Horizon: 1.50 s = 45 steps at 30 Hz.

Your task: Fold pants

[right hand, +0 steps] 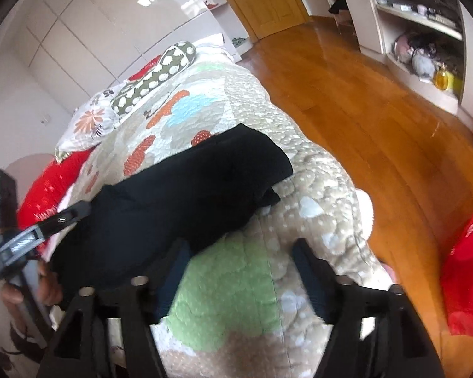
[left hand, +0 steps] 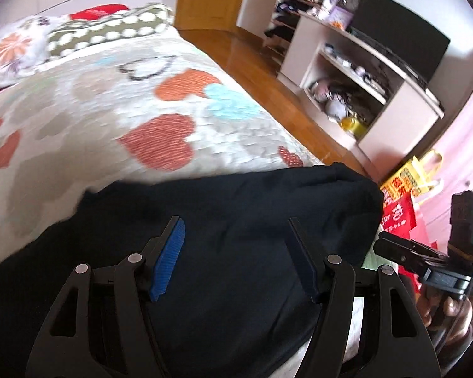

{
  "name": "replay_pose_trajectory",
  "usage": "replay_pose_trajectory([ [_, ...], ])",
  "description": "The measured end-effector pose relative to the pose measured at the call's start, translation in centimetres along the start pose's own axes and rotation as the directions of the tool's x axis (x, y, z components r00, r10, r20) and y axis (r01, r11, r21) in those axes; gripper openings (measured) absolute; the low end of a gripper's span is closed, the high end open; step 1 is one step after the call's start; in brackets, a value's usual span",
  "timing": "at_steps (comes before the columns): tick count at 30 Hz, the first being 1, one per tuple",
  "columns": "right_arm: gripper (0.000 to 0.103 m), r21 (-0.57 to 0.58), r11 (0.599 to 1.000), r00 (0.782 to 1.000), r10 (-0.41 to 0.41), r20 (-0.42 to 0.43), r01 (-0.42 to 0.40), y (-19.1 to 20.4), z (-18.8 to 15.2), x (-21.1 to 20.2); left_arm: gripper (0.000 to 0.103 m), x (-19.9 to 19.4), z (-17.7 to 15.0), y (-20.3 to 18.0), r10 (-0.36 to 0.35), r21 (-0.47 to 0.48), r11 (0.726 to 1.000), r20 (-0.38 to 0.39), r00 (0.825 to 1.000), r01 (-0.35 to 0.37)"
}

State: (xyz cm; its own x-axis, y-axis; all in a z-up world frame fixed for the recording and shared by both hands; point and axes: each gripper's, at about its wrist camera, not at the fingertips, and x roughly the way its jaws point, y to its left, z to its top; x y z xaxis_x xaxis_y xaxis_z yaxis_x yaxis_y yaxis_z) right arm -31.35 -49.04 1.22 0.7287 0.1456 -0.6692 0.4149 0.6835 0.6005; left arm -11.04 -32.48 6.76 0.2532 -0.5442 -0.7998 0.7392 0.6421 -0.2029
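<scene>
Nearest my left camera, the left gripper (left hand: 236, 252) hangs with its blue-padded fingers (left hand: 168, 260) spread wide and nothing between them, directly over the black pants (left hand: 205, 220), which lie in a bundle just ahead and below on the heart-patterned quilt (left hand: 110, 110). To the tool's right, the right gripper (left hand: 425, 261) shows side-on, off the cloth's edge; beyond it stand a yellow bag (left hand: 406, 176) and a red bag (left hand: 397, 217), both printed with characters too blurred for me to read. Far ahead right sits a dark TV (left hand: 400, 44) on a shelf unit. From the right camera, the right gripper (right hand: 239, 261) is likewise spread and holds nothing; the pants (right hand: 179, 195) lie ahead and to its left, their near edge touching or just beside the left finger, I cannot tell which. A red cushion (right hand: 53, 186) at far left carries white lettering I cannot make out. I judge the risk here is pinching quilt along with fabric, since the black folds hide their layers, or catching a single layer so the fold drags askew; the bundle also lies near the bed's edge and could slide towards the floor (right hand: 362, 110).
</scene>
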Motion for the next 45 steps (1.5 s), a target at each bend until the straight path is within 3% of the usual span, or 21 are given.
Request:
replay_pose_trajectory([
  [8,0.074,0.055,0.997,0.998,0.054,0.031,-0.056,-1.1,1.6,1.7,0.065,6.6,3.0,-4.9,-0.027,0.176,0.984,-0.079,0.997,0.04],
  [15,0.075,-0.004,0.996,0.994,0.093,0.062,-0.093,-1.1,2.0,2.9,0.067,10.8,4.8,-7.0,-0.018,0.295,0.954,-0.11,0.994,0.05],
  [18,0.047,0.013,0.997,0.993,0.081,0.087,-0.082,-1.8,2.2,3.9,0.067,11.7,4.6,-7.9,0.028,0.362,0.932,-0.092,0.995,0.007],
  [20,0.04,0.035,0.993,0.989,0.108,0.098,-0.112,-2.3,2.2,4.2,0.067,11.9,4.2,-8.4,0.058,0.398,0.917,-0.056,0.997,-0.031],
  [22,0.022,0.039,0.99,0.985,0.13,0.116,-0.136,-2.3,2.5,3.7,0.063,11.6,4.2,-8.2,0.049,0.395,0.918,-0.042,0.998,-0.028],
  [24,0.017,0.037,0.982,0.975,0.178,0.129,-0.184,-1.7,3.1,2.9,0.06,10.4,4.5,-7.2,0.025,0.335,0.942,-0.033,0.999,-0.012],
  [30,0.016,-0.142,0.971,0.953,0.221,0.205,-0.194,4.5,4.6,-1.3,0.06,3.4,4.2,-0.8,-0.007,0.113,0.994,0.045,0.999,0.002],
  [33,0.016,-0.237,0.947,0.944,0.264,0.195,-0.216,8.5,4.3,-1.9,0.06,-1.2,2.8,4.2,0.015,-0.02,1.0,0.101,0.995,-0.013],
  [36,0.016,-0.331,0.916,0.944,0.291,0.154,-0.228,12.7,3.1,-0.8,0.06,-5.7,0.1,9.5,0.059,-0.151,0.988,0.155,0.986,-0.035],
  [39,0.016,-0.418,0.861,0.94,0.339,0.047,-0.29,17.6,0.8,2.2,0.06,-9.2,-3.2,14.2,0.136,-0.273,0.958,0.181,0.974,-0.083],
  [41,0.019,-0.486,0.8,0.93,0.359,-0.085,-0.353,20.8,-1.6,5.2,0.06,-10.6,-4.8,15.9,0.143,-0.338,0.939,0.193,0.971,-0.071],
  [43,0.036,-0.48,0.78,0.915,0.325,-0.238,-0.402,22.7,-3.9,8.5,0.06,-11.2,-6.1,16.6,0.158,-0.372,0.925,0.186,0.97,-0.079],
  [44,0.038,-0.461,0.775,0.898,0.323,-0.3,-0.433,23.0,-4.7,9.3,0.06,-11.3,-6.6,16.7,0.16,-0.378,0.922,0.181,0.97,-0.082],
  [45,0.039,-0.451,0.768,0.886,0.343,-0.311,-0.455,22.8,-5.1,8.9,0.06,-11.3,-6.9,16.6,0.158,-0.379,0.922,0.177,0.972,-0.081],
])
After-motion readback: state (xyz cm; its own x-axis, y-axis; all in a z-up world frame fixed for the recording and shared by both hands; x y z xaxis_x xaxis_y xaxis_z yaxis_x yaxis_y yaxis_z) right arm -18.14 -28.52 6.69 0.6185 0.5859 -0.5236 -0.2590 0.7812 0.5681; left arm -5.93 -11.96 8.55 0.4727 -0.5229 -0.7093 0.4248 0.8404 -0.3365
